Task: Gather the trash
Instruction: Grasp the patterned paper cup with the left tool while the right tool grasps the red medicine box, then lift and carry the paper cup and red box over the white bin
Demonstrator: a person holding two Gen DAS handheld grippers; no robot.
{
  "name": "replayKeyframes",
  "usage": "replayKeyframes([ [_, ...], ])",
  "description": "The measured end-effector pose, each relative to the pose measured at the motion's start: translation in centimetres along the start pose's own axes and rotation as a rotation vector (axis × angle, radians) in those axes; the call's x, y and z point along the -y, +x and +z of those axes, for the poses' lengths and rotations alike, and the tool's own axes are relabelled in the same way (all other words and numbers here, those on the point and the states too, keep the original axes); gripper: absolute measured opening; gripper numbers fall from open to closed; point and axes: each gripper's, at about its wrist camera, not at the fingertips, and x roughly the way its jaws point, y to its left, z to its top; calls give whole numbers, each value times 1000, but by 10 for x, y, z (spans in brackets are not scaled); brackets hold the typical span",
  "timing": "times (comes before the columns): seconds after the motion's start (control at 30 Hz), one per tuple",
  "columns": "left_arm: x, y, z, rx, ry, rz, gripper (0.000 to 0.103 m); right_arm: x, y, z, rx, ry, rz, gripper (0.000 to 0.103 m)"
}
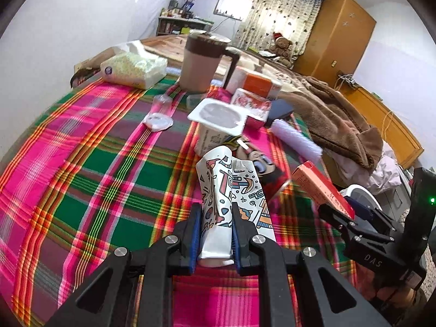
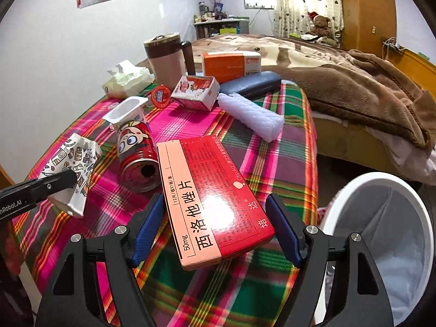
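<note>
Paper cup [image 1: 229,190] crushed in left tool [image 1: 216,215]; right tool [image 2: 215,218] (wide) holds red box [image 2: 209,196].

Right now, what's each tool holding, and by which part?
Left tool: crumpled paper cup, clamped near one end. Right tool: red box, held across its width near the close end.

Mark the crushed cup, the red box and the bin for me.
Crushed cup [image 1: 218,190], left wrist view: its patterned side, above the claw.
Red box [image 2: 218,196], right wrist view: middle of its top face.
Bin [image 2: 354,188], right wrist view: its white rim.
</note>
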Motion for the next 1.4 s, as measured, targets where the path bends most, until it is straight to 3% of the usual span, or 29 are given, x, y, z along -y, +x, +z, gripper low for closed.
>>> replayKeyframes([
  [0.47, 54, -29, 1, 56, 120, -91, 20, 19, -55, -6, 129, 64, -83, 77],
  [0.9, 139, -35, -6, 66, 279, -225, 20, 58, -112, -21, 238, 129, -290, 77],
  [1.13, 189, -30, -16, 46, 363, -296, 20, 87, -129, -35, 249, 177, -392, 77],
  [1.4, 236, -10, -26, -1, 426, -353, 20, 116, -131, -49, 218, 247, -451, 77],
])
